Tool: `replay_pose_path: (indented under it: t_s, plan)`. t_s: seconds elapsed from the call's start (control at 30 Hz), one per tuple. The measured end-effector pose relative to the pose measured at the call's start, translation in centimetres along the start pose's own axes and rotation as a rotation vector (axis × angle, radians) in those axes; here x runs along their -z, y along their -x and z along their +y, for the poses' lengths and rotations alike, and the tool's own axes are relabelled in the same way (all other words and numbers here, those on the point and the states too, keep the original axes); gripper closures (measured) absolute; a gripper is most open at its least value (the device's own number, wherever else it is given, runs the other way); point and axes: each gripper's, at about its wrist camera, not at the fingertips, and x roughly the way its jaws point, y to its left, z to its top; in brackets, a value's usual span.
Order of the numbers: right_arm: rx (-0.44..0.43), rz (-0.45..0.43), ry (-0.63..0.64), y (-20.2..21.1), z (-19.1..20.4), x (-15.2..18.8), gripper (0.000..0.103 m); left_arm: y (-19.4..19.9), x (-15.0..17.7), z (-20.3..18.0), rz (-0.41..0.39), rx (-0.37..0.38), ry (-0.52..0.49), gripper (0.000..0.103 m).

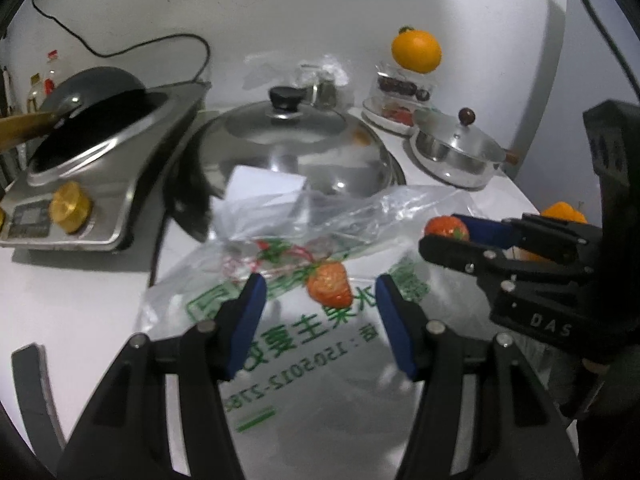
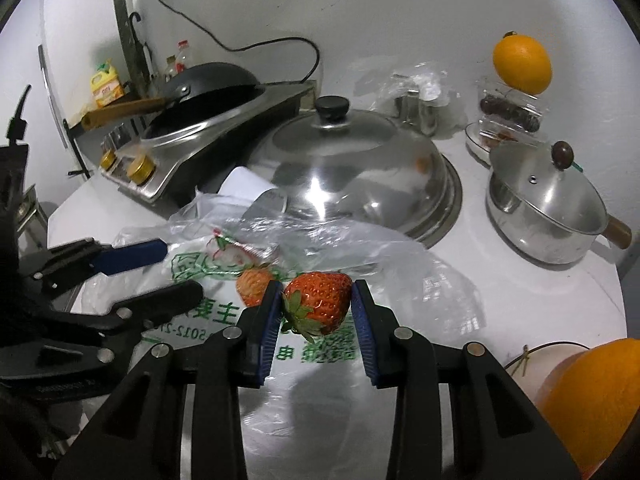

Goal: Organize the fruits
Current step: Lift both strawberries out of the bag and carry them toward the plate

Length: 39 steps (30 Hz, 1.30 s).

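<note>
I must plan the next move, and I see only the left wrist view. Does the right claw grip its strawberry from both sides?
Observer: Yes. In the right wrist view both pads of the right claw press the strawberry, one on each side.
Operator: Is there some dish near where it can go?
Observer: A pale plate shows at the lower right, partly hidden behind an orange.
Operator: Does the orange lie on it?
Observer: I cannot tell; the orange covers that part of the rim.
</note>
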Motion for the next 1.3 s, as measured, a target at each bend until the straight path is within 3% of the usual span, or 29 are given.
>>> replay_pose_path:
  t_s: [0.67, 0.77, 1.03, 1.3]
  plan:
    - [-0.019, 0.007, -0.03, -0.2, -1.8, 0.1, 0.066, -6.0, -0.6, -1.0, 0.118, -0.048, -0.003, 0.046]
    - [-0.022, 0.007, -0.03, -0.3, -1.8, 0.1, 0.066, -6.5, -0.4, -1.1, 0.134, -0.067, -0.012, 0.056]
    - [-0.02, 0.011, -0.025, -0.5, -1.7, 0.1, 0.066, -6.8, 0.1, -1.4, 0.14, -0.065, -0.032, 0.067]
    - [-0.01, 0.018, -0.021, -0.8, -1.7, 0.0, 0.066, -5.9, -0.1, -1.1, 0.114, -0.051, -0.015, 0.068]
